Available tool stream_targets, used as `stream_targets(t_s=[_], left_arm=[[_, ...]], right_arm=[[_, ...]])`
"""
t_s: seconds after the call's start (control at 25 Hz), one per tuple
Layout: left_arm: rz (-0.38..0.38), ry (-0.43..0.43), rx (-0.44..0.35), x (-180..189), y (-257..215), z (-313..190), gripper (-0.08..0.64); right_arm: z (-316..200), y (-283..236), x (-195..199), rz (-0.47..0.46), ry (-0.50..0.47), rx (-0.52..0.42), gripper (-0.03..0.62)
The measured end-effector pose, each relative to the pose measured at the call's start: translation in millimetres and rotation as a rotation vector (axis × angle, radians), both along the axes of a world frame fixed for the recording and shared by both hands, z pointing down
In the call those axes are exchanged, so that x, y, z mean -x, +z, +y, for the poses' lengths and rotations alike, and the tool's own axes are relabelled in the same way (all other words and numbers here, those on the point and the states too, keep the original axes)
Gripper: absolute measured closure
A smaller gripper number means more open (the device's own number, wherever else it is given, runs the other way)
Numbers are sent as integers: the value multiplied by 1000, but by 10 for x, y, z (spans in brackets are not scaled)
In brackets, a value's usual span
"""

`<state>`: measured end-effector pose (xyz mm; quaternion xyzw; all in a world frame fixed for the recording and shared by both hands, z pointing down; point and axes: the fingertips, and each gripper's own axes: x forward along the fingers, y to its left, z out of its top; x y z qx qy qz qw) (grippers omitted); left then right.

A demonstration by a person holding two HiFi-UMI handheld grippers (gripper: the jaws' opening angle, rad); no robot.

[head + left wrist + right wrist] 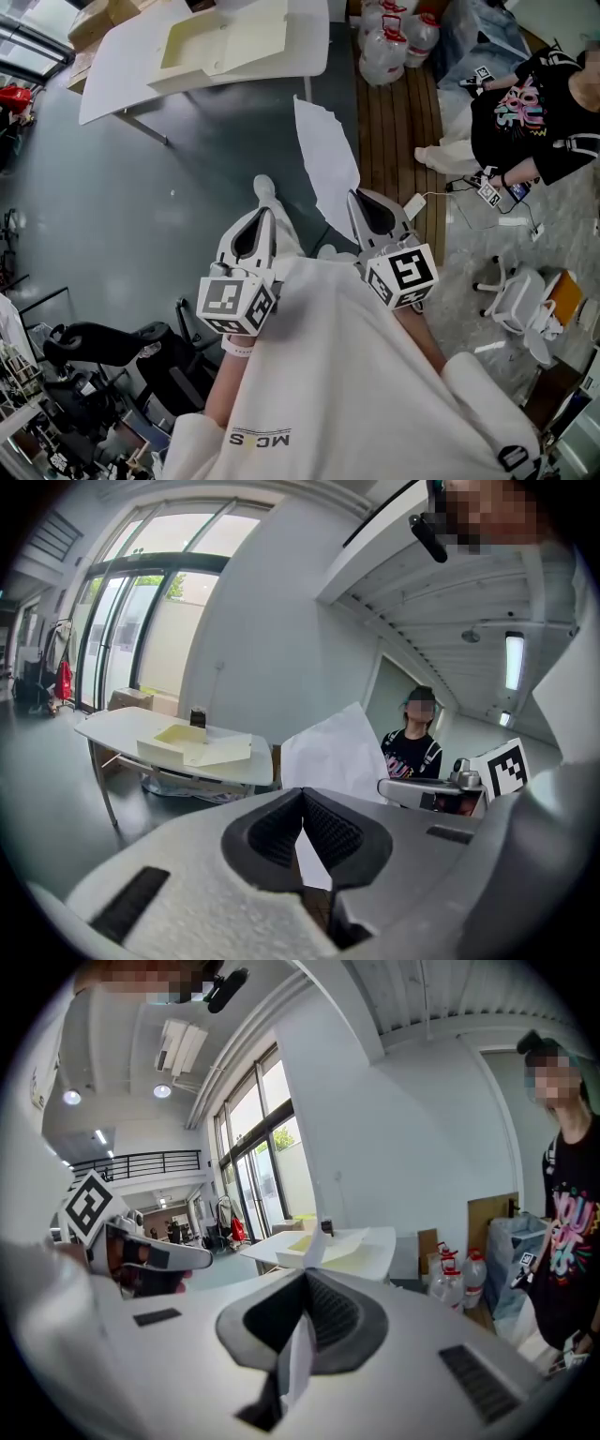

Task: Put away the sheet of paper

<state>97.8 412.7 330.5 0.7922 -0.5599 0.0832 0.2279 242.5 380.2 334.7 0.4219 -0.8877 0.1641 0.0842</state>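
**Sheet of paper (328,155) clamped in the right gripper; left gripper closed on nothing**

In the head view, the sheet of paper stands up from the right gripper (353,197) just right of centre. It rises toward the upper middle of the frame, and its ragged top corner reaches toward the edge of the white table (122,75). The paper hangs in the air and touches neither the table nor the floor.

In the right gripper view, the right gripper (305,1274) has its fingers pressed together on the sheet. The thin white edge (298,1363) runs straight down the middle of the frame between the dark ribbed pads (336,1314), and a strip of it sticks out above the tips.

The left gripper (268,214) sits just left of centre in the head view, beside the right one and apart from the paper. In the left gripper view, its tips (302,792) meet with nothing caught between them. Only a narrow wedge of gap opens below the tips, and the sheet (328,752) shows behind it, centre-right, held by the other tool.

On the table at the upper left lies a cream box (225,42) with its flap open. A person in a black shirt (525,103) sits at the upper right of the head view.
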Motion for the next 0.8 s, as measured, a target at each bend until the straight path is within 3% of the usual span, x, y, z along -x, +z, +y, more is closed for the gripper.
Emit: stream_targets(t_s=[0.28, 0.6, 0.8], left_arm=[[24, 21, 25, 520, 143, -903, 534], [34, 115, 112, 1243, 237, -2289, 534], [59, 142, 145, 1673, 308, -2862, 534]], right_arm=[[-750, 241, 528, 27, -28, 61, 577], [-2001, 301, 1304, 37, 14, 163, 577], [-2635, 302, 1746, 56, 31, 204, 577]])
